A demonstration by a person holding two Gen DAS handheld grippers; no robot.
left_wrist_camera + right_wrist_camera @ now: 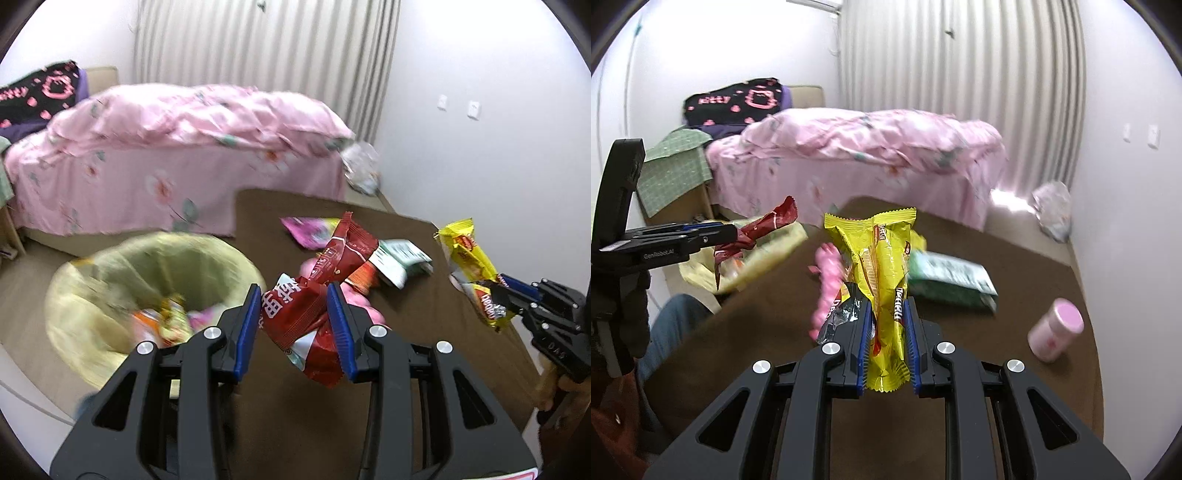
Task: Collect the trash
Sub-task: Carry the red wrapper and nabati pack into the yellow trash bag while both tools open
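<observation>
At the left, a lined bin [155,295] is seen on the floor with several wrappers already inside, so part of the collecting is judged done. The left tool [295,317] is closed on a red wrapper [314,306], held above the worktop [406,332] near the bin. Further right, a purple packet [306,229] and a green packet [402,260] are left lying on the worktop. The right tool [886,332] is clamped narrowly on 1 yellow wrapper [886,266], lifted clear. A pink bottle [1056,328] is shown only by the right view; the bin's contents only by the left.
</observation>
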